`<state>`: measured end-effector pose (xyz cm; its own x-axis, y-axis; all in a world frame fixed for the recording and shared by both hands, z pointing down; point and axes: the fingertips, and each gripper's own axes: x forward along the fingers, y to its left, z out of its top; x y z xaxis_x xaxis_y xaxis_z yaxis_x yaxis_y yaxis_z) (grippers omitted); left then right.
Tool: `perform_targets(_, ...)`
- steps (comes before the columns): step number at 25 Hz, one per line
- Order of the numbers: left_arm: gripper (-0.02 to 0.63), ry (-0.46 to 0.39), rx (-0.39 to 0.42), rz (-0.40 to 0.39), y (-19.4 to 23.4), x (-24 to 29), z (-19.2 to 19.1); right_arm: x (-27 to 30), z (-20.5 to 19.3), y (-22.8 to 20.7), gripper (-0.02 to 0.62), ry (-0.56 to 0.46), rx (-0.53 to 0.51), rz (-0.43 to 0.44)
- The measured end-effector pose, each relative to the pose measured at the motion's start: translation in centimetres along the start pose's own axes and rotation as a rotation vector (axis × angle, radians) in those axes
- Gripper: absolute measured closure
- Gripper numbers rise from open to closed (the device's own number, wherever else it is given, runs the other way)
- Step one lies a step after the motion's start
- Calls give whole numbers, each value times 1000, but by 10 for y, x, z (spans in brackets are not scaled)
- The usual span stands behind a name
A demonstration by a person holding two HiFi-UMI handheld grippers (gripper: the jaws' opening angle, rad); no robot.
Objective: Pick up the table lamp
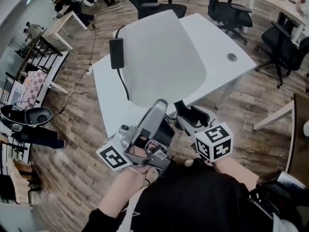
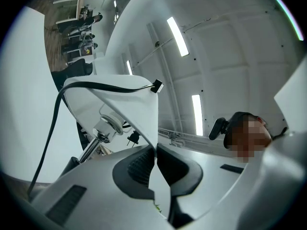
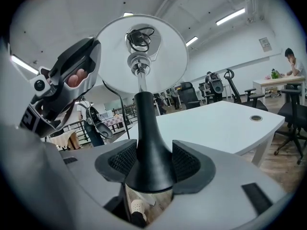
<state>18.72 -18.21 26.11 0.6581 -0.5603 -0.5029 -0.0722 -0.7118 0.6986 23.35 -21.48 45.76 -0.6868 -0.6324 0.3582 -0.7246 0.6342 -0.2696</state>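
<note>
The table lamp is held up off the white table between both grippers. Its big white shade (image 1: 161, 57) fills the middle of the head view. My left gripper (image 1: 158, 109) is shut on the shade's lower rim. In the left gripper view the jaws (image 2: 156, 150) pinch that thin white edge, with the bulb socket (image 2: 106, 124) and chrome rod inside the shade. My right gripper (image 1: 183, 112) is shut on the lamp's black flared stem (image 3: 147, 147); its pads (image 3: 187, 162) press both sides. The shade's underside (image 3: 158, 56) stands above.
The lamp's black cable and power adapter (image 1: 116, 53) hang over the shade's left side. The white table (image 1: 222, 42) lies beneath, with a cable hole (image 1: 232, 57). Black office chairs (image 1: 229, 11) stand beyond it, a person sits at a far desk (image 3: 290, 61), and the floor is wood.
</note>
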Motion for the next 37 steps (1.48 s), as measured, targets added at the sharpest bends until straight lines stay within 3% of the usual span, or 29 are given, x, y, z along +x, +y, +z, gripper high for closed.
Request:
perform_targets(21,584,39,57,-39,-25,13,7,-8,22,12,355,-52,-51,-13)
perform_targets(37,588,87,87,-45,-32,19,-22,-26,11,7,355,-55,-41,-2)
